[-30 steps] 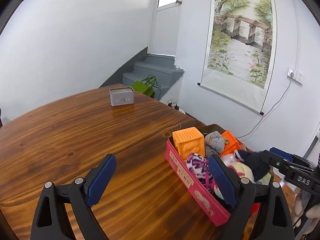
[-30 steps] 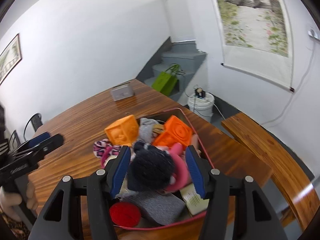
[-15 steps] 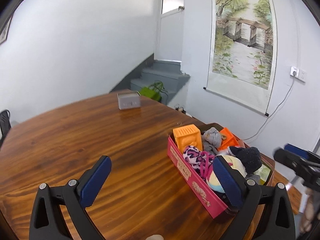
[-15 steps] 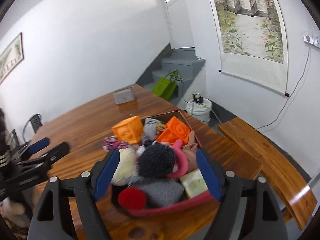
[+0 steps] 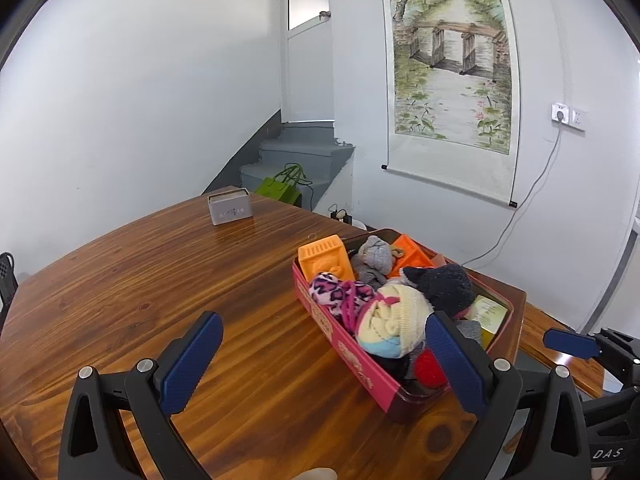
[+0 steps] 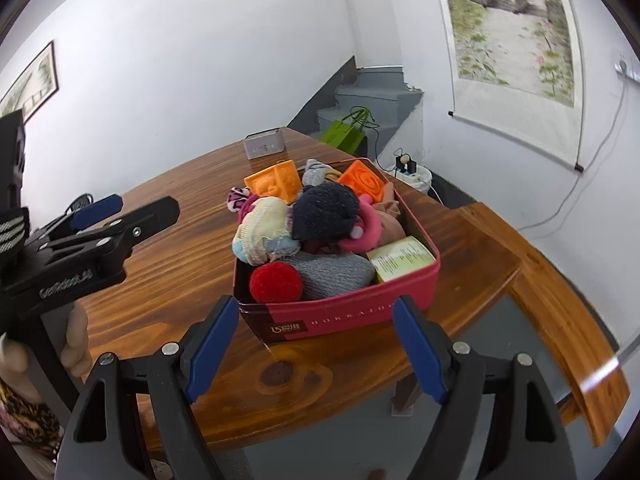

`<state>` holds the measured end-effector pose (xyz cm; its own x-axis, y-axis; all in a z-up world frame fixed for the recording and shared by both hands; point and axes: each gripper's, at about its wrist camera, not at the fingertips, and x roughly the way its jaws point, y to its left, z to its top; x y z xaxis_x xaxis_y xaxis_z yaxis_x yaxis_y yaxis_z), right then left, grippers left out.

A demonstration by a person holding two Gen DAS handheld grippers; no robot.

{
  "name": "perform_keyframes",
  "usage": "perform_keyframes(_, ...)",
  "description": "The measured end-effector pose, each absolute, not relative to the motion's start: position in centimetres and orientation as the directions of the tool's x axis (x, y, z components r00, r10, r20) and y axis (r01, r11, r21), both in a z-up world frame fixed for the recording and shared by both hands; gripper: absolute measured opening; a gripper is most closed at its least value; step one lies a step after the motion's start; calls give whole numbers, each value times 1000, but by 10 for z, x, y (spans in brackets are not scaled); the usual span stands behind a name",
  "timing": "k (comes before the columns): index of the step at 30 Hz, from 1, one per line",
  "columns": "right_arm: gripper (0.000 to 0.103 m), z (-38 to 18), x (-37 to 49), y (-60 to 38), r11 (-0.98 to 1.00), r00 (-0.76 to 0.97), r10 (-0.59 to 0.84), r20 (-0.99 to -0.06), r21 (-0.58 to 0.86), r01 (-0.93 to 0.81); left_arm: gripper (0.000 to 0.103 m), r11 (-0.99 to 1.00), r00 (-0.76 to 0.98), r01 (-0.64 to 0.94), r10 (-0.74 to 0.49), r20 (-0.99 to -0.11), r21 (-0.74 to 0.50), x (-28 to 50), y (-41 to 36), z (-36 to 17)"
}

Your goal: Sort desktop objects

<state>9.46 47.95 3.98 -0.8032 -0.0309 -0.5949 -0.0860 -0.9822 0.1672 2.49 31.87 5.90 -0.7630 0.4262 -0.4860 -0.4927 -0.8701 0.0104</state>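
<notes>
Left gripper [image 5: 320,356]: we see jaws spread wide, nothing btwn pads; hangs over bare wood of table [image 5: 160,280], right pad sits in front of the box's near corner, not touching that we can tell.
Right gripper [image 6: 316,340]: jaws apart, nothing held; they've just been opening. Pads sit at the box's near end wall, one each side, no contact that we can make out.
Pink box [image 6: 340,316]: on table near its right edge, packed full.
Box contents: two orange cubes [image 6: 274,186] at far end w/ grey sock [image 6: 316,172] btwn them; dark knit ball [image 6: 326,210] mid-pile; cream sock roll [image 6: 264,232] left of it; red pompom [image 6: 275,282] and grey knit piece [image 6: 336,276] at near end; green carton [image 6: 400,258] in near right corner; leopard-print pink cloth [image 5: 340,292] on left side.
Grey tin [image 5: 230,212]: far end of table, well apart from box.
Person: we see a hand [image 6: 76,340] gripping left tool's handle.
</notes>
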Motion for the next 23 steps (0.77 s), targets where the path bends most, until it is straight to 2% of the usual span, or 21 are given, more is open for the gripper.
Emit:
perform_keyframes(7,82,37,98,489,-974,-806,-37,-591,200,-102,102,-854,-697,-515,465,-546,-71,16,326,51)
perform_keyframes(12,82,32,96,493,-974,-803,-30,-596,198,-111,102,-849,-677,-524,462,-573,-65,15,336,45)
perform_keyframes(23,82,28,93,495,-973,-799,-24,-600,197,-118,102,-851,-716,-525,449,-535,-10,22,341,43)
